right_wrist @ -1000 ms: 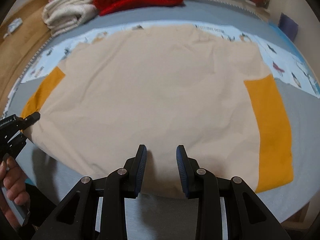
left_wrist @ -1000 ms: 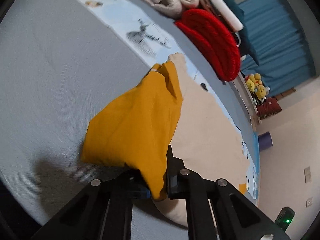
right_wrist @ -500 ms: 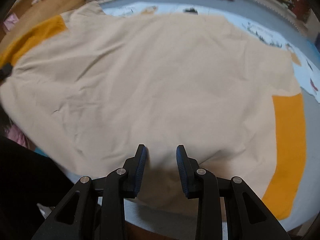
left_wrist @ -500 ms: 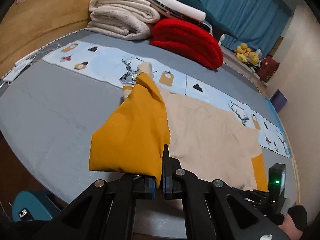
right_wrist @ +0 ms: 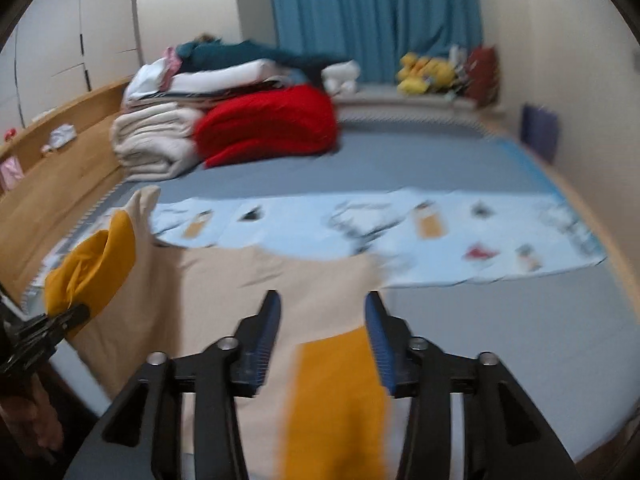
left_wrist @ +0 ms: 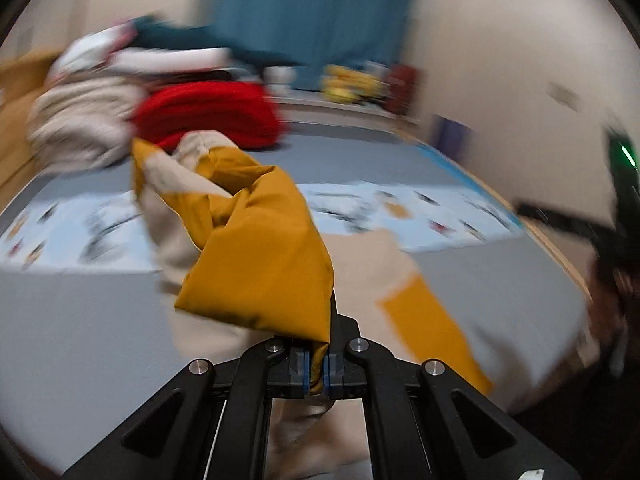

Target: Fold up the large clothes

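A large beige shirt (right_wrist: 240,280) with mustard-yellow sleeves lies on the grey bed. My left gripper (left_wrist: 316,364) is shut on the left yellow sleeve (left_wrist: 264,256) and holds it lifted and bunched above the bed; it also shows at the left edge of the right wrist view (right_wrist: 60,320). My right gripper (right_wrist: 320,320) is open, its jaws wide apart, just above the shirt's right yellow sleeve (right_wrist: 336,400), which lies flat between and below the fingers. The right sleeve also shows in the left wrist view (left_wrist: 432,328). Both views are motion-blurred.
A light blue printed cloth (right_wrist: 400,232) lies across the bed beyond the shirt. A red blanket (right_wrist: 268,124) and stacked folded bedding (right_wrist: 160,140) sit at the back left. A wooden headboard (right_wrist: 60,184) runs along the left. Blue curtains (right_wrist: 372,16) and plush toys (right_wrist: 428,68) stand behind.
My left gripper has lifted the yellow sleeve higher and swung toward the room. My right gripper has moved right to the other yellow sleeve and opened wider.
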Action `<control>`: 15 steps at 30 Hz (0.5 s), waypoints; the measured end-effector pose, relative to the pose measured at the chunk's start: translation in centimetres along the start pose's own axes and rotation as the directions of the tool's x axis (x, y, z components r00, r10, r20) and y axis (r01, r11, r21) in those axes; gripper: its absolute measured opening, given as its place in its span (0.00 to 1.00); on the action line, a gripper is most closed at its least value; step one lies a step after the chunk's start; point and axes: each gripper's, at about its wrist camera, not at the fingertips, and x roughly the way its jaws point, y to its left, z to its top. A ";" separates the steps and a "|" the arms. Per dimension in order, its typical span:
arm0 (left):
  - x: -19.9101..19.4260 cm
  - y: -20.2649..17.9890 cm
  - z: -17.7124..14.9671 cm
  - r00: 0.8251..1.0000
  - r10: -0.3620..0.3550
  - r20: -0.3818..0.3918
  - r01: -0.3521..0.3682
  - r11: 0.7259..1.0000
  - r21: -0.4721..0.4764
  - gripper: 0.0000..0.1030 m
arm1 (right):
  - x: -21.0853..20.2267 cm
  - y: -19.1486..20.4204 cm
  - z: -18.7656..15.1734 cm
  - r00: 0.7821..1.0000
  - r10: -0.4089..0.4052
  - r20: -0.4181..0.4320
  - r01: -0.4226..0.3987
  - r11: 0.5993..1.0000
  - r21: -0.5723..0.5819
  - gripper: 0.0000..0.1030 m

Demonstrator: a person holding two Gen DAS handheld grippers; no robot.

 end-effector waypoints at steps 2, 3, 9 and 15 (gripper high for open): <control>2.0 -4.5 -0.7 0.991 -0.117 -0.069 0.124 0.986 0.114 0.02 | -0.2 -3.3 -0.5 0.999 -0.038 -0.005 0.038 0.997 0.074 0.47; 3.1 -6.1 -1.3 0.978 -0.166 -0.125 0.184 0.971 0.150 0.02 | 0.1 -4.5 -1.1 0.999 -0.035 -0.035 0.039 0.991 0.127 0.47; 7.3 -9.5 -4.7 0.877 -0.270 -0.398 0.353 0.923 0.153 0.13 | 1.9 -6.4 -1.7 0.990 0.062 -0.126 -0.030 0.969 0.246 0.47; 4.5 -3.6 -2.8 0.852 -0.402 -0.334 0.405 0.912 -0.064 0.39 | 6.2 -3.2 -3.4 0.931 0.256 -0.260 -0.185 0.946 0.267 0.51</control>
